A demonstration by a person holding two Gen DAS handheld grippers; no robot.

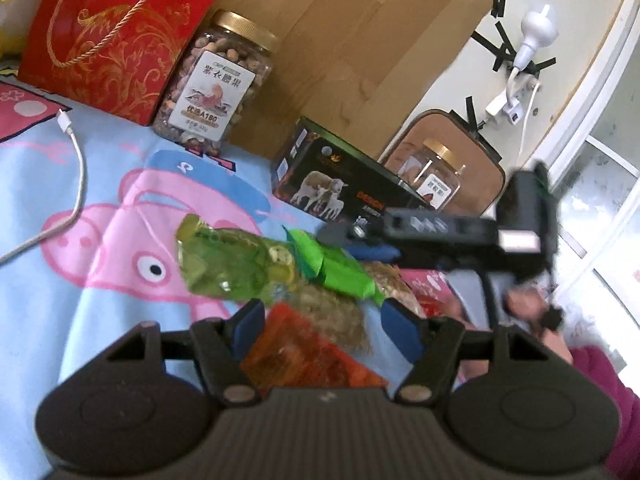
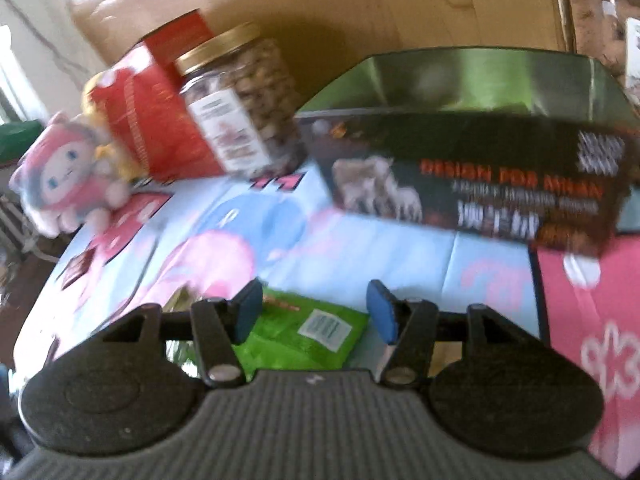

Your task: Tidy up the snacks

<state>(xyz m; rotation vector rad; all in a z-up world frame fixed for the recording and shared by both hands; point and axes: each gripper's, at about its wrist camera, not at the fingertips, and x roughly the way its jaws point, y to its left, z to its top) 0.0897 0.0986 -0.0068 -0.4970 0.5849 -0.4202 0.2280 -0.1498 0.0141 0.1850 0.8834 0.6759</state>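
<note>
A loose heap of snack packets lies on the cartoon-printed cloth (image 1: 60,300) in the middle of the left wrist view. A clear yellow-green bag (image 1: 232,260) sits at the heap's left end, with a bright green packet (image 1: 340,272) touching its right side. Nearer the camera are a grainy brown packet (image 1: 340,312) and an orange packet (image 1: 304,356).

The left gripper (image 1: 322,320) hovers just over the orange and brown packets, its blue pads spread apart and clasping nothing. The right gripper (image 2: 318,314) is likewise released, with the green packet lying below and between its pads; blur makes it hard to say whether either pad touches the wrapper. From the left camera, that gripper reaches in from the right, carried by a hand (image 1: 528,304) in a magenta sleeve (image 1: 608,400).

Behind the heap stands an open black box (image 1: 332,184) printed with sheep. Left of it are a gold-lidded jar of nuts (image 1: 216,80) and a red gift bag (image 1: 116,36), side by side. A second jar (image 1: 436,176) stands behind the box. A white cable (image 1: 76,168) trails across the cloth at left, and a plush doll (image 2: 68,188) lies at the far edge.
</note>
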